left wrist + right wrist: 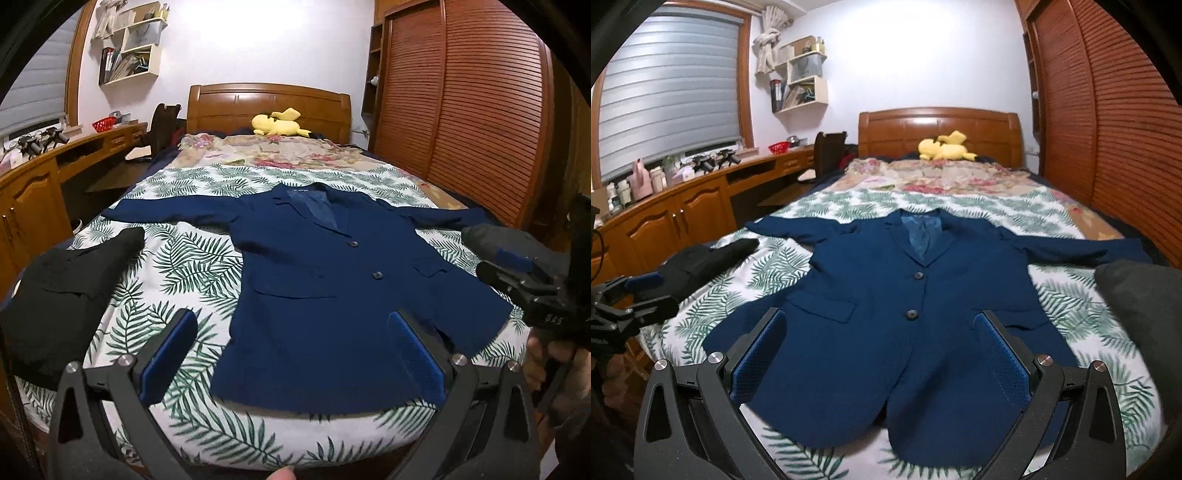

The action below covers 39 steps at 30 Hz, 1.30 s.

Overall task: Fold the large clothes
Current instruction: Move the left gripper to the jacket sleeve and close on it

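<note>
A navy blazer (325, 280) lies face up and spread flat on the leaf-print bed sheet (192, 266), buttoned, sleeves stretched out to both sides. My left gripper (291, 332) hovers open over the blazer's near-left hem, with nothing between its blue pads. In the right wrist view the blazer (905, 314) fills the middle, and my right gripper (881, 332) is open above its lower front, holding nothing. The right gripper (487, 261) also appears at the blazer's right side, and the left gripper (666, 290) at the bed's left edge.
A black garment (74, 288) lies on the bed's left, a dark grey one (1137, 306) on its right. A floral blanket (280, 151) and a yellow plush toy (279, 123) sit by the headboard. A wooden desk (701, 199) runs along the left, a slatted wardrobe (461, 110) along the right.
</note>
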{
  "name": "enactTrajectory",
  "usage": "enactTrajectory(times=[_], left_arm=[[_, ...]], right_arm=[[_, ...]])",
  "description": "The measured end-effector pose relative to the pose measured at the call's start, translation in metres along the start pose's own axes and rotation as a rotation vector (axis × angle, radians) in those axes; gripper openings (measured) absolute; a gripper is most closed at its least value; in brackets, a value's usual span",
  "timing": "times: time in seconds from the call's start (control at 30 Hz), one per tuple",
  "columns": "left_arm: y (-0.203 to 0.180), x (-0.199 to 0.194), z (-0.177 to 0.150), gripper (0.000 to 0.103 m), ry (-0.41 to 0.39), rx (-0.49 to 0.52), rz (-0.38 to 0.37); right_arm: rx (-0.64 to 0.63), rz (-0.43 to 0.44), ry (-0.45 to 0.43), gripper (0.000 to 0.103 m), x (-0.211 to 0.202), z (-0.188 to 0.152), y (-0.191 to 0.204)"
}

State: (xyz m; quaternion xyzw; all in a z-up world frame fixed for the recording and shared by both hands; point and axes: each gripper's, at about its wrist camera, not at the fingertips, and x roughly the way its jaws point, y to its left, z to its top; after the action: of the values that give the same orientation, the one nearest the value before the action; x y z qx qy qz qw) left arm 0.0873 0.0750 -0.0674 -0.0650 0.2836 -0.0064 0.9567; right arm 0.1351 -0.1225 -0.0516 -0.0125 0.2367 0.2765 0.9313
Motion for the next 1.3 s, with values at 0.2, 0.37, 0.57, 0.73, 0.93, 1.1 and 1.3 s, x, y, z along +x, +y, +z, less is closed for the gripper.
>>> enactTrajectory(times=[0.2,0.37,0.57,0.73,0.93,1.1,1.3], left_arm=[[0.021,0.019,0.011,0.103,0.029,-0.015,0.046],[0.044,0.040,0.025,0.103,0.027,-0.017,0.087],[0.071,0.087,0.048,0.103,0.061,-0.019,0.119],[0.090,0.137,0.069,0.103,0.097,-0.014,0.133],[0.111,0.198,0.094,0.099,0.127,-0.061,0.125],[0.129,0.232,0.118,0.098,0.106,-0.146,0.079],[0.154,0.285,0.141,0.092,0.119,-0.232,0.055]], right_arm=[[-0.011,0.042,0.011,0.103,0.043,0.013,0.001],[-0.028,0.090,0.023,0.103,0.093,0.025,0.008],[-0.064,0.127,0.041,0.103,0.157,0.039,0.015],[-0.091,0.176,0.121,0.103,0.203,0.031,0.015],[-0.093,0.189,0.194,0.103,0.227,0.010,0.012],[-0.039,0.199,0.204,0.103,0.232,0.008,0.002],[0.012,0.195,0.217,0.103,0.237,0.007,-0.006]])
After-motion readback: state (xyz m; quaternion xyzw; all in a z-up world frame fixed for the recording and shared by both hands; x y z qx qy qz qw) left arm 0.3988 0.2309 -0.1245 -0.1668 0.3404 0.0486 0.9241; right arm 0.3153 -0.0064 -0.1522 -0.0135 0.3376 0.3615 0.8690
